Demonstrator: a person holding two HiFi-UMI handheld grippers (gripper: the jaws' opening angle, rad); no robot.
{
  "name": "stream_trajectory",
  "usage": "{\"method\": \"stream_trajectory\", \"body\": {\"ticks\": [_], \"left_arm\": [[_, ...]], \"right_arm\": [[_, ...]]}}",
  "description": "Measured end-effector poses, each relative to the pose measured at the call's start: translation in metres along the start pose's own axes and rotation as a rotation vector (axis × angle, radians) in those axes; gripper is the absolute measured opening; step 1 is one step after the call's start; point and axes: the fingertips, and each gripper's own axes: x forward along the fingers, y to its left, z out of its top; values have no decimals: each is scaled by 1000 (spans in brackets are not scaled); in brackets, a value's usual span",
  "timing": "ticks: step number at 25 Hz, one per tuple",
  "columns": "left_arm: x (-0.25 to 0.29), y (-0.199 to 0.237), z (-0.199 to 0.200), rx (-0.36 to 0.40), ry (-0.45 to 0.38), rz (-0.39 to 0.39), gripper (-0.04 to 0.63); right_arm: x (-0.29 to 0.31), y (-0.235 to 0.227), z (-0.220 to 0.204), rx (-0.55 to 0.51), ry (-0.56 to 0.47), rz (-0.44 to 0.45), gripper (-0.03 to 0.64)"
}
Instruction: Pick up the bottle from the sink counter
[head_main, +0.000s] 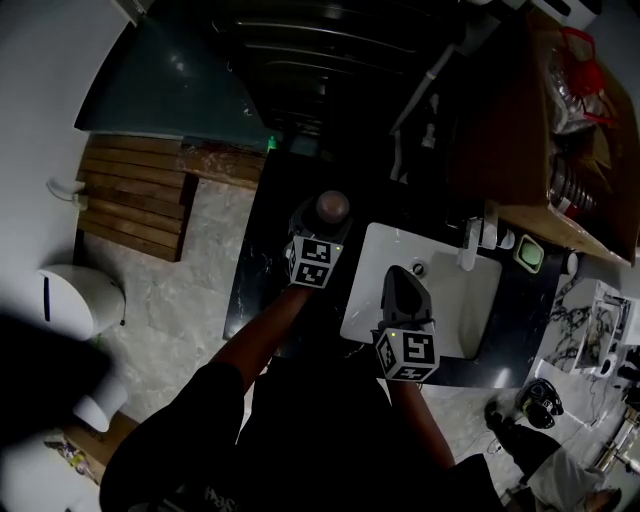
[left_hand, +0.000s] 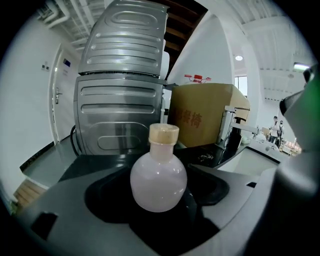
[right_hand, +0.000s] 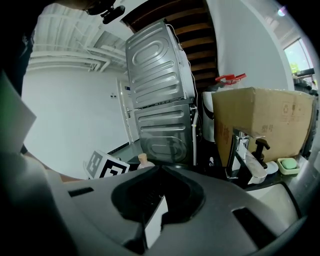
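The dark counter bears a white sink basin, a round bottle at the basin's ten o'clock, and a green soap dish at two.

Black hand-held grippers with black-and-white marker cubes

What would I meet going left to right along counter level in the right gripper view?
Left gripper's marker cube → bottle → faucet → black pump dispenser → green soap bar
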Motion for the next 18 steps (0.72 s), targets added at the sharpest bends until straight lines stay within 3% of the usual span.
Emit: {"method": "stream_trajectory", "body": {"ticks": [11, 18], "left_arm": [[13, 2, -7, 33, 96, 60, 367], [19, 4, -6, 88, 108, 65, 368]], "right_arm": [[-2, -10, -8, 2, 20, -26, 38], [-9, -16, -7, 2, 17, -45, 40]]}}
